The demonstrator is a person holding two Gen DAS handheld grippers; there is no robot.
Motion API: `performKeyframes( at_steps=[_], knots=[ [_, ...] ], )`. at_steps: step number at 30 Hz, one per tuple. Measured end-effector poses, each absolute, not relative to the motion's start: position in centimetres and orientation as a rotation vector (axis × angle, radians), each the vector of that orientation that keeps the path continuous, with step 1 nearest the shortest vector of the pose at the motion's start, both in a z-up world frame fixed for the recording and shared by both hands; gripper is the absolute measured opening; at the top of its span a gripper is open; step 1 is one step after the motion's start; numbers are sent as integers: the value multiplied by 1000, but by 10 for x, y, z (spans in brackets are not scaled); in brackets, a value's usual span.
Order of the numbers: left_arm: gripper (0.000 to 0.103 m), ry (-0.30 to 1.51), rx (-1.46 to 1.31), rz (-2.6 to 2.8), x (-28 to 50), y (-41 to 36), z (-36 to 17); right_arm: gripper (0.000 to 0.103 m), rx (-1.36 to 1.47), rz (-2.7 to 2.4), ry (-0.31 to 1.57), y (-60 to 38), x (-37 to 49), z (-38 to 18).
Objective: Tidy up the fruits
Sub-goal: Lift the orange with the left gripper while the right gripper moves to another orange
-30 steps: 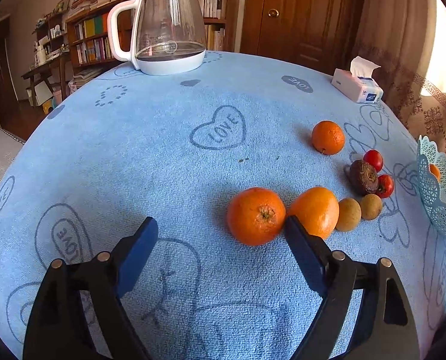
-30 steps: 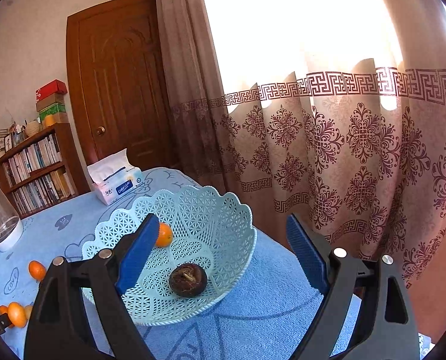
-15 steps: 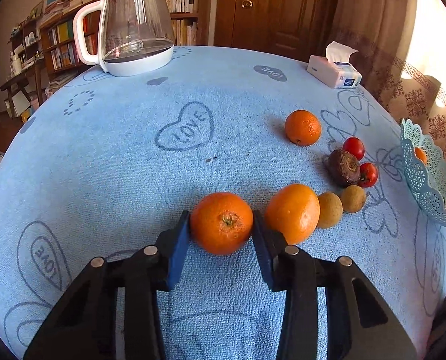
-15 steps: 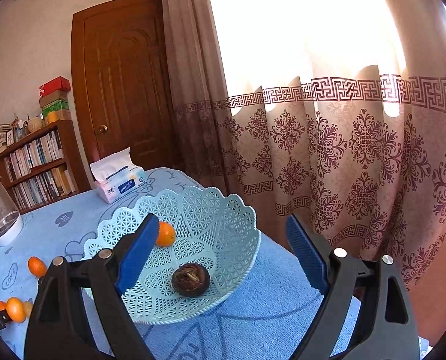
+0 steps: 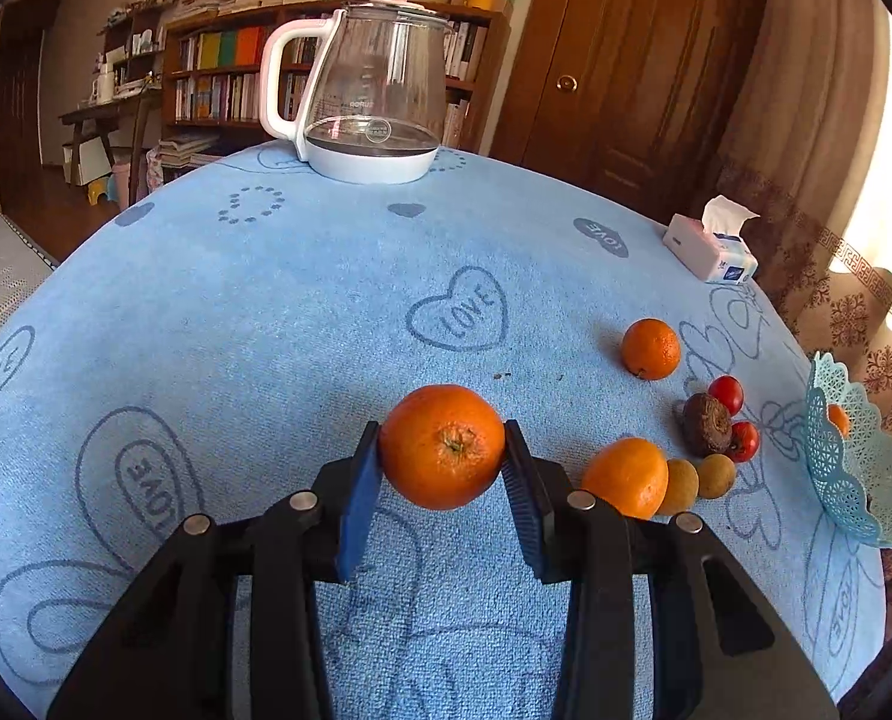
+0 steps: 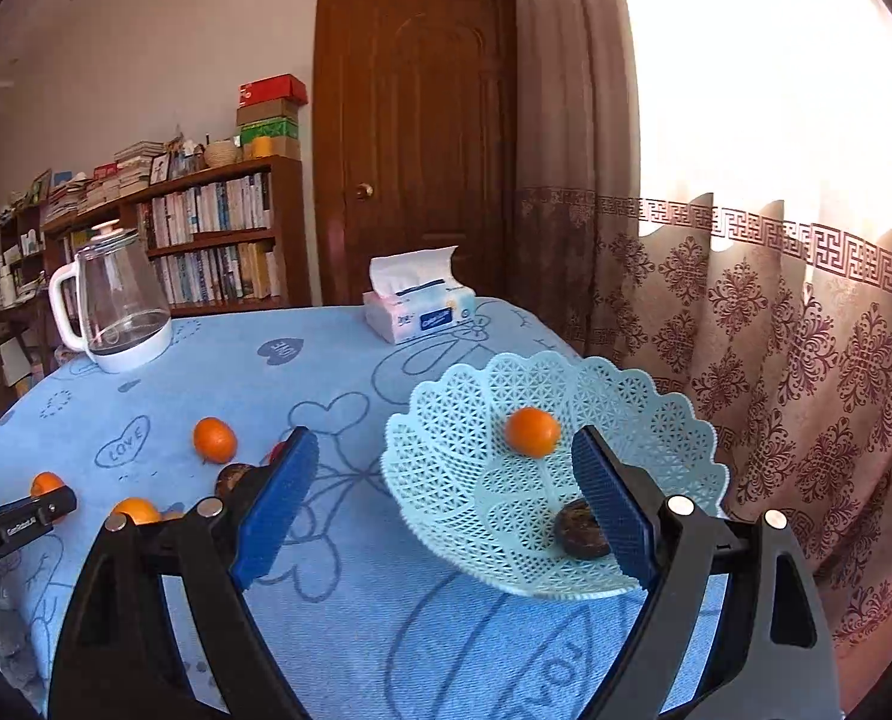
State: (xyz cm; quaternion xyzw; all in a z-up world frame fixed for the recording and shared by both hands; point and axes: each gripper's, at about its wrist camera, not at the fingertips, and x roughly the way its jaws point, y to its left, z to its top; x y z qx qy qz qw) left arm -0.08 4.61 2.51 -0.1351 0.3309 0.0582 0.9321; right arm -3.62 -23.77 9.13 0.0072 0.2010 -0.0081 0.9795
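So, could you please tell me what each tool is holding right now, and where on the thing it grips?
The left tool grips an orange by its two opposite sides, stem end facing the camera. The right tool is open, holding nothing.

A lived-in home room, crowded bookshelf (image 6: pixel 206 228), panelled wooden door (image 6: pixel 416 120), patterned curtains (image 6: pixel 805 330), glass kettle (image 5: pixel 374 90), tissue box (image 5: pixel 709 249) on a blue-clothed surface (image 5: pixel 236 312)

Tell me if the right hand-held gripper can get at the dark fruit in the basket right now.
Probably yes: the right hand-held gripper is open and empty, the dark fruit lies uncovered in the basket, just ahead.
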Motion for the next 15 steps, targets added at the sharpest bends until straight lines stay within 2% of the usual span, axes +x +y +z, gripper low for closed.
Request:
performKeyframes(
  at_steps=[5, 10, 15],
  knots=[
    [40, 671, -295, 180, -3, 53, 25, 87, 0, 309, 582, -171, -16, 73],
    [40, 662, -304, 265, -6, 61, 25, 59, 30, 449, 723, -133, 1, 54],
    [40, 663, -325, 327, -7, 70, 24, 43, 83, 517, 807, -116, 11, 41]
  ],
)
